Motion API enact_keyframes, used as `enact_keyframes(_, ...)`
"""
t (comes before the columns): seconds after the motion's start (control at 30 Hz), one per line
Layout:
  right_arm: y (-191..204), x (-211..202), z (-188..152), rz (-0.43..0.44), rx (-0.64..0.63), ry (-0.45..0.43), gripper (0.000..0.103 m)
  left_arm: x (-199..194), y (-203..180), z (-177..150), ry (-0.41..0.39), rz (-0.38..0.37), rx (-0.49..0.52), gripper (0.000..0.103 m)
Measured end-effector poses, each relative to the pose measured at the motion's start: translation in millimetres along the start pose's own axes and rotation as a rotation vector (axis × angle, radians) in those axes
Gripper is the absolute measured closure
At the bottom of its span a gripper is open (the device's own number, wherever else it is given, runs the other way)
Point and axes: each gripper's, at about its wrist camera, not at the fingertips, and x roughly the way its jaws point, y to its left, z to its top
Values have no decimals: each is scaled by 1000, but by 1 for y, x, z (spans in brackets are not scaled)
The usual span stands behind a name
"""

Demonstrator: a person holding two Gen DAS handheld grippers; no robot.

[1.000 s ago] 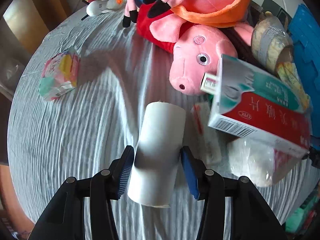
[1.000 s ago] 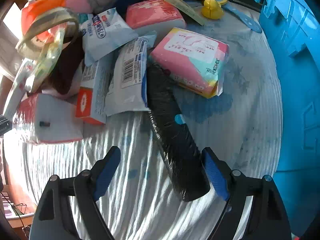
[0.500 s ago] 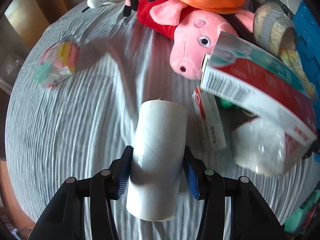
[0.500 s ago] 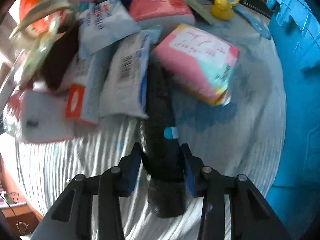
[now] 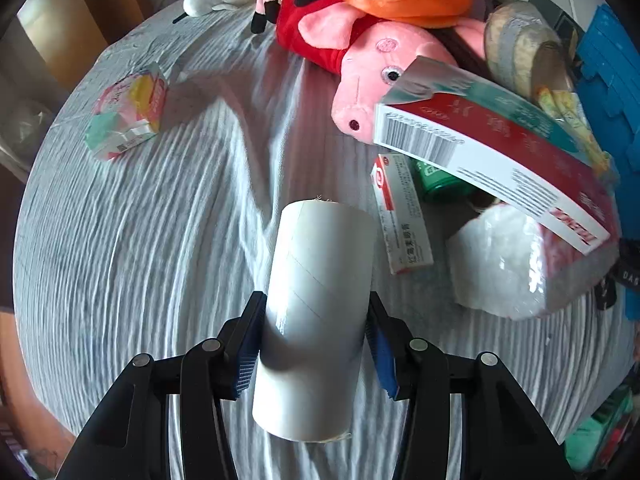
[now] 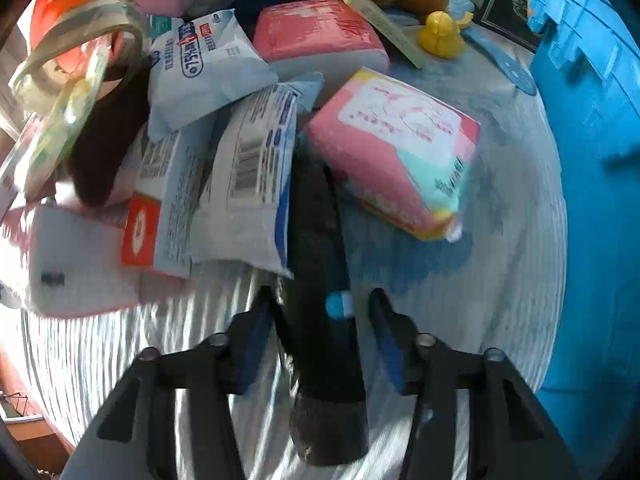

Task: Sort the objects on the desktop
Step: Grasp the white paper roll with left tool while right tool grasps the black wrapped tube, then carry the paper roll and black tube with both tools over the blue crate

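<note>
A white cylindrical roll (image 5: 320,264) stands between the blue pads of my left gripper (image 5: 314,308), which is shut on its sides, just above the grey ribbed cloth (image 5: 140,240). In the right wrist view a long black wrapped roll (image 6: 316,208) with a small blue-and-white sticker lies on the cloth. Its far end is tucked under a white wipes pack (image 6: 248,184). My right gripper (image 6: 320,300) is closing the last bit onto the black roll's near part, pads pressing both sides.
A pink pig plush (image 5: 372,80), a red-and-white box (image 5: 492,152), a small medicine box (image 5: 400,216) and a clear-wrapped pack (image 5: 508,264) crowd the right. A pastel tissue pack (image 5: 128,112) lies left. A blue crate (image 6: 592,160), pink pack (image 6: 400,148) and yellow duck (image 6: 440,34) surround the black roll.
My right gripper went from wide open around the black roll to clamped on it. The left gripper tightened on the white roll and shifted with it; the pile looks nearer.
</note>
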Motion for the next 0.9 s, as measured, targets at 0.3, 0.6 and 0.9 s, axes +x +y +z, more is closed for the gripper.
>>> enact_keyframes(0.3,2,-40,-15,70,-45,-65,68,-37,-48,-9,-105,1,-10,55)
enact_keyframes(0.6,18,-120,-3,98,-76,-195,68,-90,-94,-10,-246,-48,57,55)
enact_keyframes(0.9,52,-205,15,97,-121,-319,68,-151,-117,8,-368,-69,149,55)
